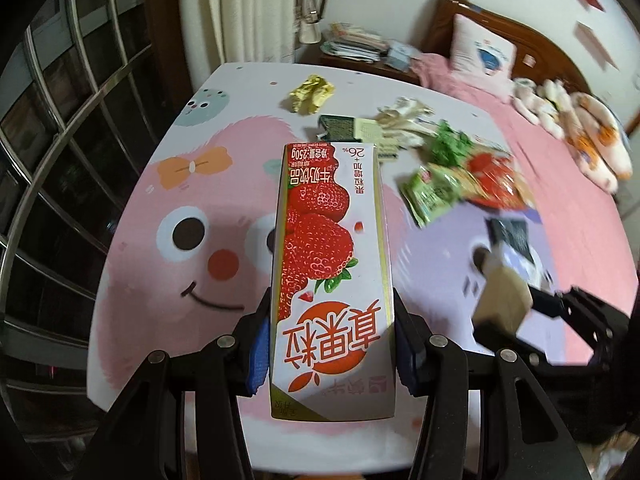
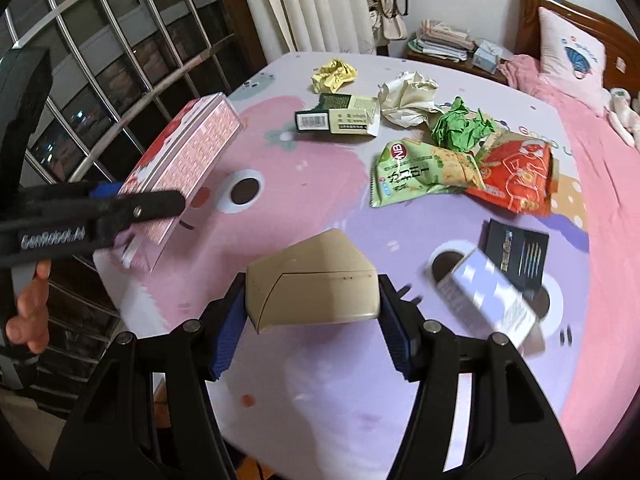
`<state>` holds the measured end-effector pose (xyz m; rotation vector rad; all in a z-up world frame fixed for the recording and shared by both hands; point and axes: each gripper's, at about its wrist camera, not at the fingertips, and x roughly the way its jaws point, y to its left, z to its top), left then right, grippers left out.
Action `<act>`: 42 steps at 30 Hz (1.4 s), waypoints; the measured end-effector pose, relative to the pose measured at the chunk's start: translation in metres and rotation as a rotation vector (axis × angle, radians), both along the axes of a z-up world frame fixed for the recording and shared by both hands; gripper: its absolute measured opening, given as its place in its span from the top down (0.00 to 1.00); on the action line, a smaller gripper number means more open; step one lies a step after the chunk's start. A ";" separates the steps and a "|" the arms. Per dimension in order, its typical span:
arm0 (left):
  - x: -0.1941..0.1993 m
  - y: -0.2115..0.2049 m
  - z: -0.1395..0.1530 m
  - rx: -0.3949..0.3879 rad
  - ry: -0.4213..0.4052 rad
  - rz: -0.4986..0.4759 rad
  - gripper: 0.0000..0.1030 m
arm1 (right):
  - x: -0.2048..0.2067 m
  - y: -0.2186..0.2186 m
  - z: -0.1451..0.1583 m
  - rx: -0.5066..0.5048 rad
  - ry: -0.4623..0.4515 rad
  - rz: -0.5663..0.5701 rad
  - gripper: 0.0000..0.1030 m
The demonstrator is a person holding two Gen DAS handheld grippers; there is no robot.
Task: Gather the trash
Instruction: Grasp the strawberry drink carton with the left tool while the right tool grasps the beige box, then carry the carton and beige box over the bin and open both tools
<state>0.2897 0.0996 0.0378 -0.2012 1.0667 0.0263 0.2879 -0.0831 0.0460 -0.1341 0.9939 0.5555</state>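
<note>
My left gripper (image 1: 332, 320) is shut on a tall strawberry milk carton (image 1: 332, 248) and holds it above the cartoon tablecloth (image 1: 168, 200). The same carton (image 2: 188, 148) shows at the left of the right wrist view, clamped by the left gripper (image 2: 152, 204). My right gripper (image 2: 312, 292) is shut on a beige box (image 2: 316, 280), its blue pads (image 2: 228, 332) pressing both sides. That beige box (image 1: 504, 296) also appears at the right of the left wrist view. More trash lies on the table: yellow crumpled paper (image 2: 334, 74), a dark green box (image 2: 340, 118), green and red snack bags (image 2: 420, 172).
White crumpled paper (image 2: 408, 98), green crumpled paper (image 2: 460, 124), a black card (image 2: 516, 252) and a blurred white-blue box (image 2: 488, 296) also lie on the table. A barred window (image 2: 100, 60) stands at left, a pink bed (image 2: 600, 160) at right, and a cluttered nightstand (image 2: 448, 46) behind.
</note>
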 end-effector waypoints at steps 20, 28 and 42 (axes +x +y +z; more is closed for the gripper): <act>-0.243 0.051 -0.021 0.001 0.006 -0.389 0.51 | -0.250 0.074 -0.037 -0.021 0.094 -0.227 0.43; -0.300 0.044 -0.078 -0.023 0.126 -0.420 0.51 | -0.298 0.070 -0.087 -0.064 0.209 -0.296 0.43; -0.287 0.015 -0.261 0.017 0.300 -0.396 0.51 | -0.294 0.040 -0.267 -0.067 0.372 -0.439 0.43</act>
